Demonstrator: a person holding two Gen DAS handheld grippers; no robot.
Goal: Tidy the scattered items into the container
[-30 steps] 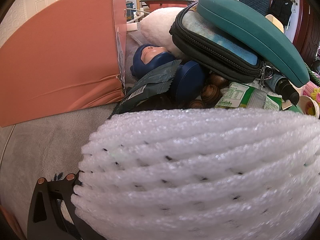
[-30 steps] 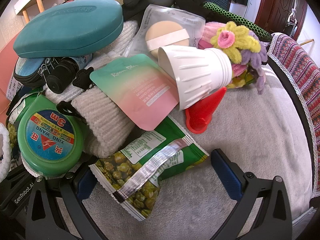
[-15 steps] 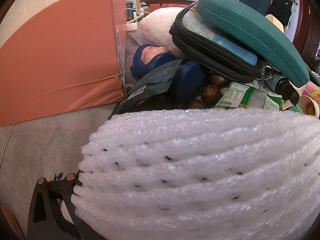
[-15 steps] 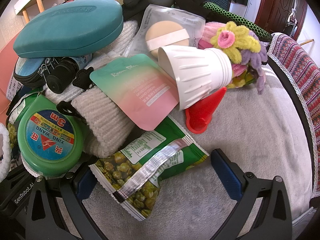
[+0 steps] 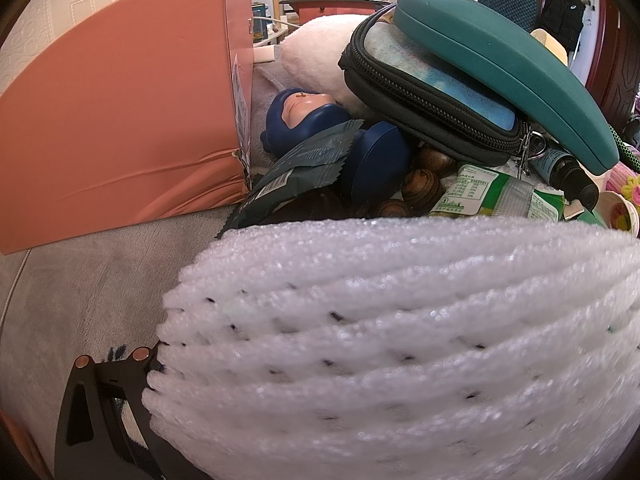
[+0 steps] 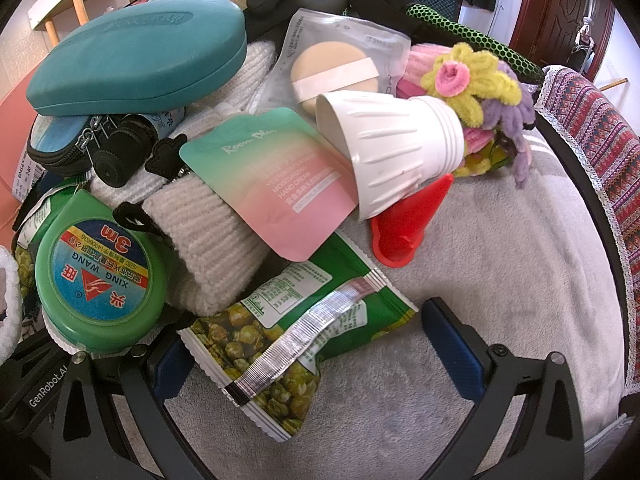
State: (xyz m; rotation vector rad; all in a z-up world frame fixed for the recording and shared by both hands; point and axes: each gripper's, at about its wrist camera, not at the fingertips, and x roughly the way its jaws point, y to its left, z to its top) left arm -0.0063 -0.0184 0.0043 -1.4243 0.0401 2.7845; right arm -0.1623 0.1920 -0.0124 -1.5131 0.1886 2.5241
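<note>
Through my left wrist camera, a white foam fruit net [image 5: 400, 344] fills most of the lower frame, pressed right up against the left gripper [image 5: 360, 420]. I can see only one black finger [image 5: 104, 408] at the net's left edge, so I cannot tell how the jaws stand or whether they are clamping the net. Beyond the net lies the clutter: a dark teal snack packet [image 5: 296, 172], a blue doll figure [image 5: 308, 120], wooden beads [image 5: 422, 190], and a black zip pouch [image 5: 432, 100] with a teal glasses case [image 5: 500, 60] resting on top of it. The salmon-pink box [image 5: 120, 120] stands at the left, just beside the pile, on a grey fleece blanket [image 5: 80, 280].

On my right side, the right gripper [image 6: 308, 356] hangs wide open, its blue-padded fingers [image 6: 452, 340] spread on either side of a green pea snack packet [image 6: 296, 344]. The packet's lower end lies between the jaws, touching neither pad that I can make out. Just left of it sits a green tape measure [image 6: 100, 276], near the left finger. Behind come a cream knitted item [image 6: 208, 240], a pink-and-green hand cream sachet [image 6: 280, 184], a white ribbed cup [image 6: 392, 152] lying on its side, a red cone [image 6: 408, 224] and chenille flowers [image 6: 480, 80].
</note>
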